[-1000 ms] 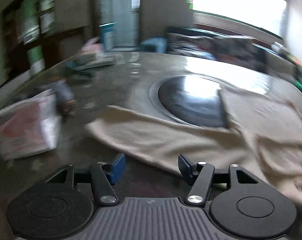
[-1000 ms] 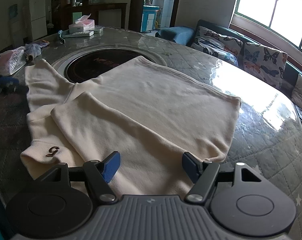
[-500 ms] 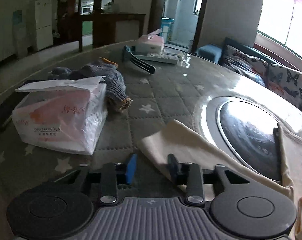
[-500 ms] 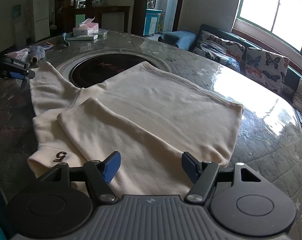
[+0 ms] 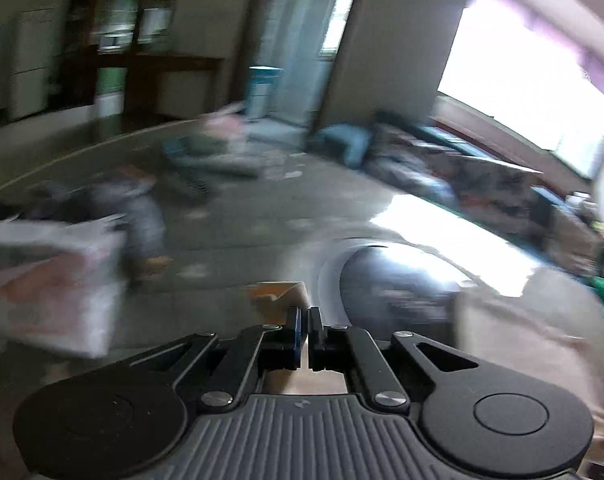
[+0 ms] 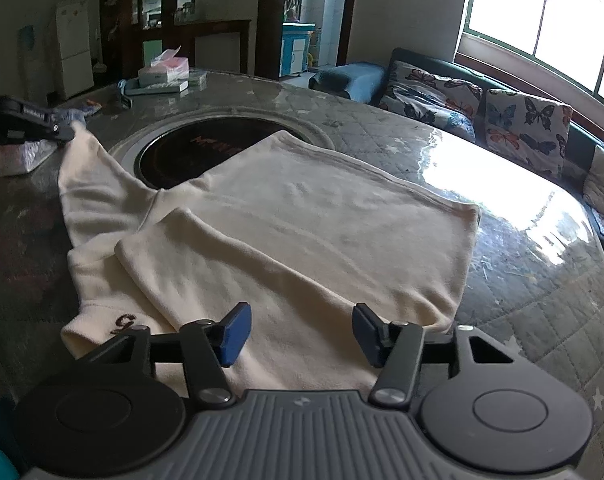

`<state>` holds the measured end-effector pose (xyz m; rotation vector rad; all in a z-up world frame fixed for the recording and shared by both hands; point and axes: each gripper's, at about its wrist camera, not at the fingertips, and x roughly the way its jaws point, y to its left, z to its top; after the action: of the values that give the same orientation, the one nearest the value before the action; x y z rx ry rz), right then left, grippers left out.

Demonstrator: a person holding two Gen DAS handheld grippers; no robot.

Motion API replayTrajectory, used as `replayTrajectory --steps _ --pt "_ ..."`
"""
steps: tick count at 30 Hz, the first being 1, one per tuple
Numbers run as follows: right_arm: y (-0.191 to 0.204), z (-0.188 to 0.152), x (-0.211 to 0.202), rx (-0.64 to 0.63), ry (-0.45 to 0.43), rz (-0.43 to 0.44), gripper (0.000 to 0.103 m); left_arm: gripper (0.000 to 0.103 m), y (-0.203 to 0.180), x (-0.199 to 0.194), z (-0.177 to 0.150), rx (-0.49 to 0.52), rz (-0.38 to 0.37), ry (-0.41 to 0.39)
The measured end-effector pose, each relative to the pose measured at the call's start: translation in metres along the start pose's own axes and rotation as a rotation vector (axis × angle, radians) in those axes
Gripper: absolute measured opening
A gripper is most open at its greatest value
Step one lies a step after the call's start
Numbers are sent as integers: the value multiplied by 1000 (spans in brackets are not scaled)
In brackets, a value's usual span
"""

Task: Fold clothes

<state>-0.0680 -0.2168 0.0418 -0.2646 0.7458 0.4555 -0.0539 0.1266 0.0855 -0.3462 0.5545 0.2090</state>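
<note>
A cream long-sleeved top (image 6: pixel 302 216) lies spread on the round table, one sleeve folded across its body. My left gripper (image 5: pixel 304 322) is shut on the cuff of the other sleeve (image 5: pixel 277 294) and holds it raised off the table; the left wrist view is blurred. It also shows in the right wrist view (image 6: pixel 63 134) at the far left, pinching the sleeve end (image 6: pixel 77 136). My right gripper (image 6: pixel 299 334) is open and empty, hovering over the near edge of the top.
The round table (image 6: pixel 522 280) has a dark inset disc (image 6: pixel 197 152) partly under the top. A tissue pack (image 5: pixel 49 292), a grey knit item (image 5: pixel 141 216) and a tissue box (image 6: pixel 163 72) sit at the left and back. A sofa with butterfly cushions (image 6: pixel 522 120) stands behind.
My left gripper has closed on the sleeve cuff and lifted it, swinging fast. My right gripper has stayed open in nearly the same place.
</note>
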Motion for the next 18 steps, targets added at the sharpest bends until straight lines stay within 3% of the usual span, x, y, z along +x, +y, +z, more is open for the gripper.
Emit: replayTrajectory --steps 6,11,14,18 --pt "-15 0 -8 93 -18 21 45 3 -75 -29 -3 129 -312 0" --pt "-32 -4 -16 195 -28 41 42 3 -133 -38 -29 247 -591 33" --pt "-43 -7 -19 265 -25 45 40 4 -157 -29 -55 328 -648 110" --pt "-56 -13 -20 344 -13 52 36 7 -169 -15 -86 383 -660 230"
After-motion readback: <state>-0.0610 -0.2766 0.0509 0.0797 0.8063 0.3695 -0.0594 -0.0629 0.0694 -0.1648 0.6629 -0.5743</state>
